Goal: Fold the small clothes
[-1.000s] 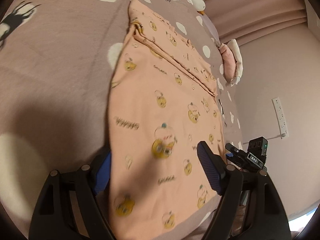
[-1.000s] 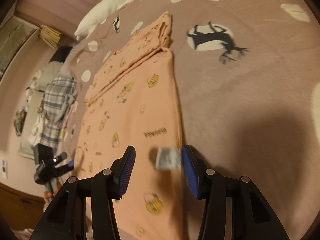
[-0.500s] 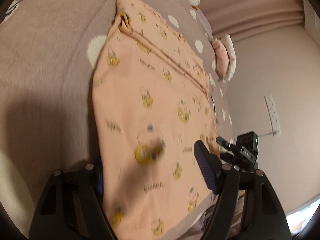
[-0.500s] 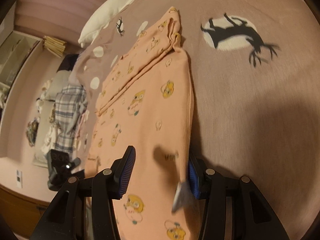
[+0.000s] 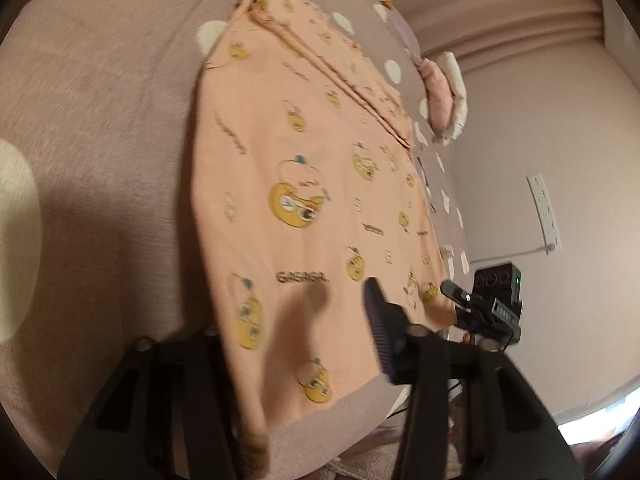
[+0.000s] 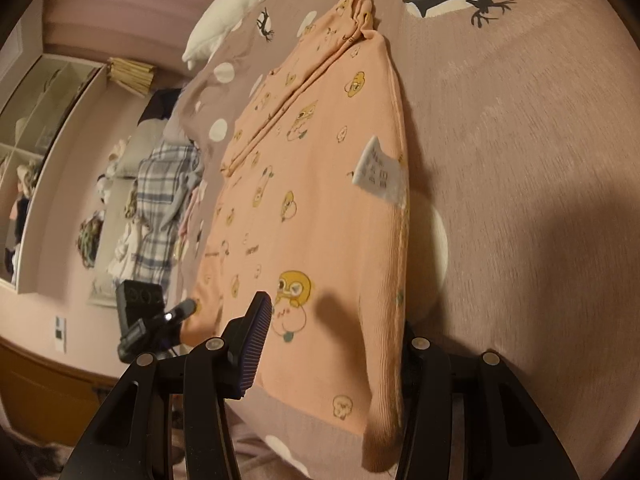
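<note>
- Straddling the near hem, the left hand-held gripper [image 5: 296,344] has one dark ribbed finger [image 5: 380,332] above the cloth and the other hidden under the lifted edge; whether it has pinched the cloth I cannot tell, though the raised corner suggests a hold.
- On the opposite near corner, the right hand-held gripper [image 6: 332,344] stands the same way: one ribbed finger [image 6: 252,340] on top, the other behind the folded side edge; pinched or not, I cannot tell.
- Two grippers, one per corner, likely so the hem lifts evenly for a fold toward the far end.
- One peach garment [image 6: 320,200], printed with yellow cartoon figures, lies lengthwise on the bed [image 6: 520,160], its sleeve part already folded inward along the far half, and one white care label [image 6: 378,172] is exposed near the side edge.
- Beyond the bed: one white pillow [image 6: 232,20] and one plaid garment [image 6: 160,208] hanging by the wall.
</note>
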Available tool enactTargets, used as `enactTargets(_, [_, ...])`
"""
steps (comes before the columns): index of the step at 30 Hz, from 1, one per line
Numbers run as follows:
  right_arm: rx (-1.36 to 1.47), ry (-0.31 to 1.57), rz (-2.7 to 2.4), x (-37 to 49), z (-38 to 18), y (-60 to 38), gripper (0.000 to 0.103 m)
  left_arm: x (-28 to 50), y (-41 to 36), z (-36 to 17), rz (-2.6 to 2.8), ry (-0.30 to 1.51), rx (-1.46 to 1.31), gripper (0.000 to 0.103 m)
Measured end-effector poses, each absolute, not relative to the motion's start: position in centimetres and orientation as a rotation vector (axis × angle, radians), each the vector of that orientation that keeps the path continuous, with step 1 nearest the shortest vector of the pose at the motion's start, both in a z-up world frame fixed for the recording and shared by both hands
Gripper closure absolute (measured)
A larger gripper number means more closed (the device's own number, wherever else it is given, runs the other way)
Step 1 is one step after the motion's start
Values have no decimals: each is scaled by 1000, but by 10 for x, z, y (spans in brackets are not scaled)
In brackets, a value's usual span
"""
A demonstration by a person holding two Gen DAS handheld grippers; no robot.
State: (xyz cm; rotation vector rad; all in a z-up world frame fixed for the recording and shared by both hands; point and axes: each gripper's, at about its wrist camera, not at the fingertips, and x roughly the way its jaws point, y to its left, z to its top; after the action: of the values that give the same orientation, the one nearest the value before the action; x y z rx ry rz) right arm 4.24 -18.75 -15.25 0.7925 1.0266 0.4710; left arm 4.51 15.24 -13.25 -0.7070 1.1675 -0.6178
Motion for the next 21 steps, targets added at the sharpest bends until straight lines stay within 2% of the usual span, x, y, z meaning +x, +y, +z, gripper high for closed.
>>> enactTargets(1, [799, 1027, 470, 44, -153, -187, 55, 49, 155, -136, -606, 1176, -725, 75])
enactTargets(3, [802, 1023, 469, 47, -154, -186, 55, 54, 157, -139, -591, 1187, -739, 84])
enactTargets(5, [785, 1013, 467, 48, -154, -184, 55, 56, 159, -141, -583, 1191, -752, 90])
enactTargets(6, [777, 1005, 465, 50, -153, -182, 56, 57, 159, -141, -578, 1191, -764, 91])
enactTargets(8, [752, 1003, 447, 48, -152, -179, 66, 55, 161, -142, -574, 1185, -789, 91])
enactTargets(10, [734, 1008, 433, 48, -154, -178, 83, 52, 163, -142, -578, 1191, -803, 96])
enactTargets(12, [733, 1011, 431, 46, -155, -178, 90, 49, 163, -142, -602, 1196, -825, 96])
enactTargets(16, [760, 947, 485, 39, -142, -181, 95, 44, 161, -132, -674, 1168, -848, 96])
enactTargets(21, [779, 871, 538, 43, -127, -180, 95, 48, 164, -122, -721, 1113, -899, 100])
